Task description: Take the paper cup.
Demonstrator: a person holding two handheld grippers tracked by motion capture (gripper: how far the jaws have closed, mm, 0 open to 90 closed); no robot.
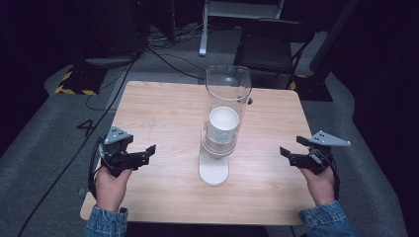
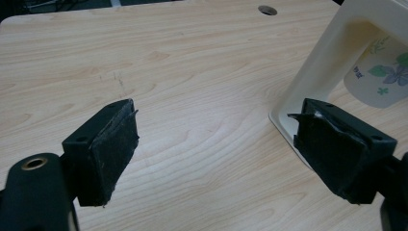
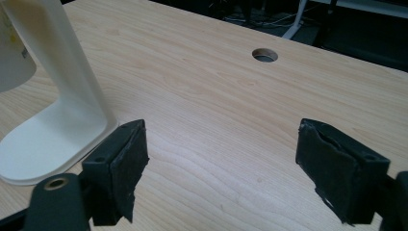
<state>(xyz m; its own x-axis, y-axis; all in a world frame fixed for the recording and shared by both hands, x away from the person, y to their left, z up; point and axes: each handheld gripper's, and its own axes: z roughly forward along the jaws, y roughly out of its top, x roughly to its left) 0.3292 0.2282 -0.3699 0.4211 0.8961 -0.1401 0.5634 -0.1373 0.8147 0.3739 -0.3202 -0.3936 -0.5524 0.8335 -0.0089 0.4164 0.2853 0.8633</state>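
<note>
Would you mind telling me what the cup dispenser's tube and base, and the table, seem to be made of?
Tube: clear, glossy plastic by the look; the cups show through. Base: cream plastic, smooth, moulded. Table: pale wood-grain top, probably laminate.

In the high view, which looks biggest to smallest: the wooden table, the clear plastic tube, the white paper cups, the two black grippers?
1. Light wooden table
2. Clear plastic tube
3. White paper cups

The left gripper and right gripper look alike, and roughly cup-sized, so unranked.

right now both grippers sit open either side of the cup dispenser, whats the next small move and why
Probably ease the right gripper inward toward the cup stack: both jaws stand open and empty, well clear of the dispenser, and the cups hang exposed below its clear tube.
</note>
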